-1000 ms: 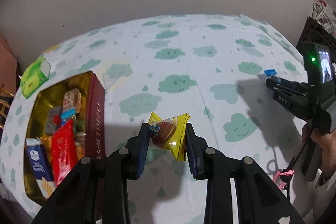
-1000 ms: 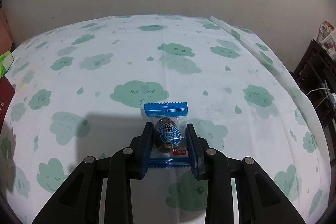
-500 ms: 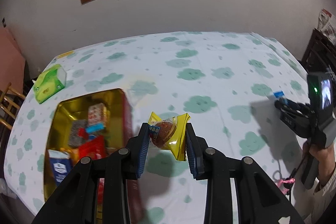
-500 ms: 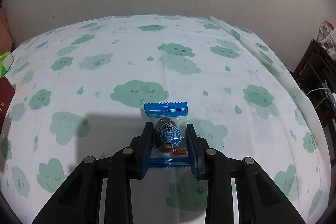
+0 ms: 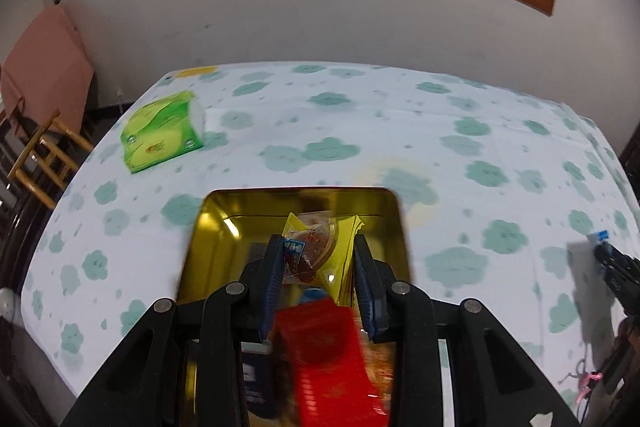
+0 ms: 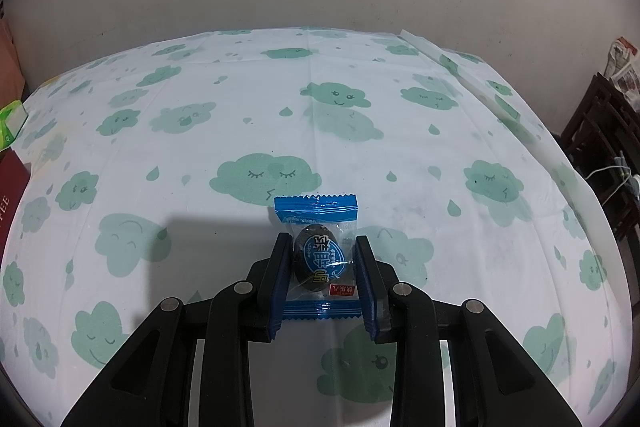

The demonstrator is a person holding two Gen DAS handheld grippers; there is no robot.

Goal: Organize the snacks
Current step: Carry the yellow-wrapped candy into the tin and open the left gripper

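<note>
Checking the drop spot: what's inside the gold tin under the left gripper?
A red packet and a blue-topped item lie in the gold tin; the left gripper and its yellow snack hide the rest.

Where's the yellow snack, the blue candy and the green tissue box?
yellow snack (image 5: pixel 320 247), left wrist view, on its clear front window.
blue candy (image 6: pixel 318 259), right wrist view, on the round blue label.
green tissue box (image 5: pixel 160 131), left wrist view, on its top face.

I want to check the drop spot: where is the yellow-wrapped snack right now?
In the left wrist view, the yellow-wrapped snack is clamped in the left gripper, above the open gold tin, beyond the red packet.
</note>
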